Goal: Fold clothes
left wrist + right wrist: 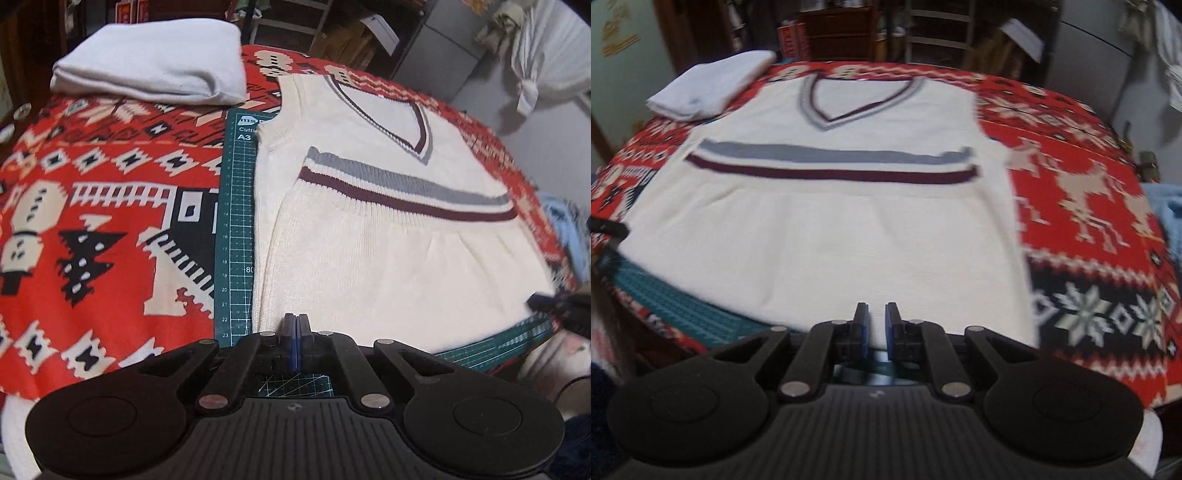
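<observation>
Cream knit vest (827,221), grey and maroon stripes, flat on green cutting mat (236,229). Left gripper (296,332) at vest hem, jaws closed, empty. Right gripper (876,325) at vest hem, jaws slightly parted.

L black two-finger gripper (296,325): jaws pressed together, blue pads touching, nothing seen between them, pointing fwd, held low and level. R black two-finger gripper (876,325): jaws slightly apart, narrow gap between blue pads (891,334), nothing held, also level, pointing fwd. R's tip shows blurred at right edge of L view.
</observation>
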`<state>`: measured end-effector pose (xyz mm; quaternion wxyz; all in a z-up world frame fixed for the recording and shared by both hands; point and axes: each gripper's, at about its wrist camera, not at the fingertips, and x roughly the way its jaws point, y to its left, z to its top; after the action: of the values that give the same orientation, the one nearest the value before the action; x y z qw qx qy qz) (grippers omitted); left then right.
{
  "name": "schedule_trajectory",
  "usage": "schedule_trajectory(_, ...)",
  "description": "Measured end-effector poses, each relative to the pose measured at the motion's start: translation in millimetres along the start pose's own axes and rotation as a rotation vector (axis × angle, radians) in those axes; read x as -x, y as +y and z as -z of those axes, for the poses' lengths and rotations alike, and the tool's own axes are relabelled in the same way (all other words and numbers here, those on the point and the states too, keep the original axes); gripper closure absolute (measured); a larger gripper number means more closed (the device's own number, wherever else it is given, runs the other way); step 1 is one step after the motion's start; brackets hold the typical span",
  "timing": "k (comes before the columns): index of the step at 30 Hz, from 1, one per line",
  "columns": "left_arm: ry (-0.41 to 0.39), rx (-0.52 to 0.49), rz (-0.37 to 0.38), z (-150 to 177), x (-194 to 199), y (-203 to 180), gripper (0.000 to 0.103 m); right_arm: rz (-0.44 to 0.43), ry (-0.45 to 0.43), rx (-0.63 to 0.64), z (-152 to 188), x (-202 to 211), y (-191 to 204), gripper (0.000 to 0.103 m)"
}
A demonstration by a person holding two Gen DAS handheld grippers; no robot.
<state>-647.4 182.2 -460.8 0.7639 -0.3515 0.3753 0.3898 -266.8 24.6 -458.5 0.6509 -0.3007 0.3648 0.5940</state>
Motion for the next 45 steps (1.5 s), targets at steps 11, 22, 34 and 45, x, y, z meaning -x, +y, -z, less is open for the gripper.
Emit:
schedule_trajectory(11, 0.009, -0.023, -0.1, -5, -3, -17, 0.1, 0.054, -0.031, -0.146, 9, 3, -71, 0.095)
schedule_trajectory(22, -0.046, -0.006, -0.119, -39, 6, -55, 0.077, 0.002, -0.125, -0.045, -39, 11, -27, 0.07)
schedule_trajectory(34, -0.006, -0.114, -0.123, -102, -53, -59, 0.097, 0.06, -0.047, -0.071, -98, -75, -36, 0.096)
schedule_trajectory(45, -0.019, -0.043, -0.094, -132, -72, -26, 0.097, 0.068, -0.048, -0.118, -133, -101, -56, 0.099)
